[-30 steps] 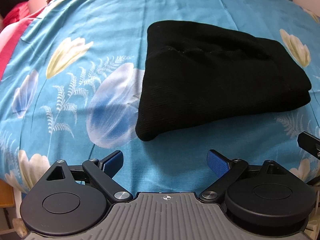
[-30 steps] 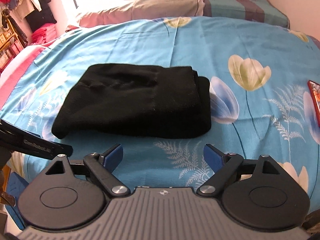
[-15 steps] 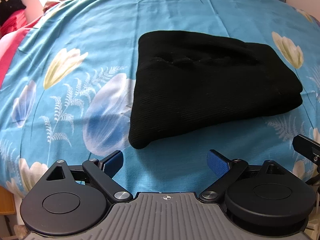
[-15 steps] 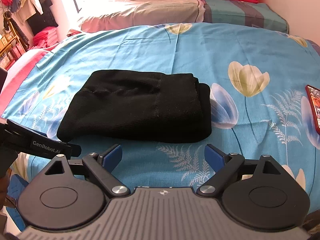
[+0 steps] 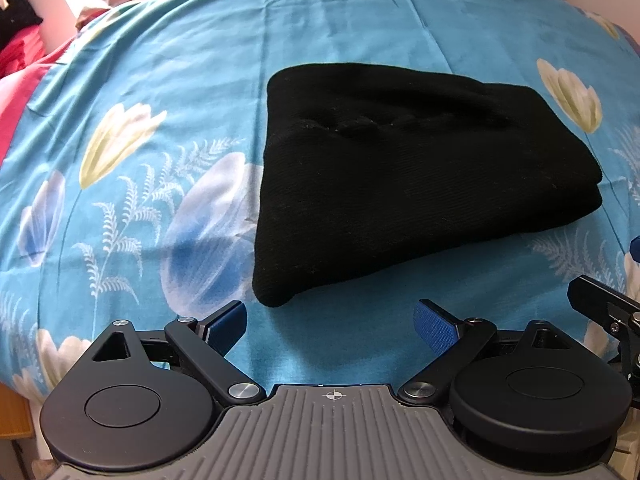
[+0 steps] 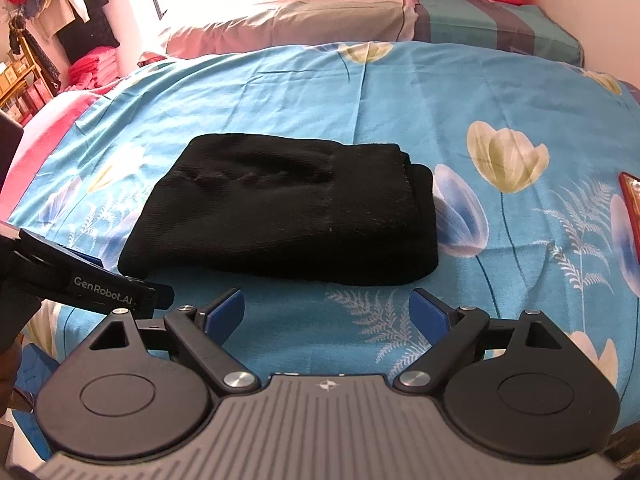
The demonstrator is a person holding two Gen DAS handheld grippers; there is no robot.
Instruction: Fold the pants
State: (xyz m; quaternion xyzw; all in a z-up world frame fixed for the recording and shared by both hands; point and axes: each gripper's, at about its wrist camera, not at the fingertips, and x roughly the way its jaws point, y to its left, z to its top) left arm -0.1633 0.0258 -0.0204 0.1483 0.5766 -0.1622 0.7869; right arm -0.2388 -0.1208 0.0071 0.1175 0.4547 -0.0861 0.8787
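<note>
In the right wrist view a red-edged flat object (image 6: 631,204) is running off the right border, too little showing to name it, and the left gripper (image 6: 80,280) is poking in from the left edge with its fingertips out of sight. In the left wrist view the right gripper (image 5: 608,308) is being cut by the right edge. The black folded pants (image 5: 400,184) are hiding their inner layers.

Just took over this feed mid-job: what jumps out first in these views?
The black pants, folded into a compact bundle, lie in the middle of the blue flowered bedsheet. The left gripper and right gripper both hang open and empty just short of the bundle's near edge. A red-edged object lies at the sheet's right edge.
</note>
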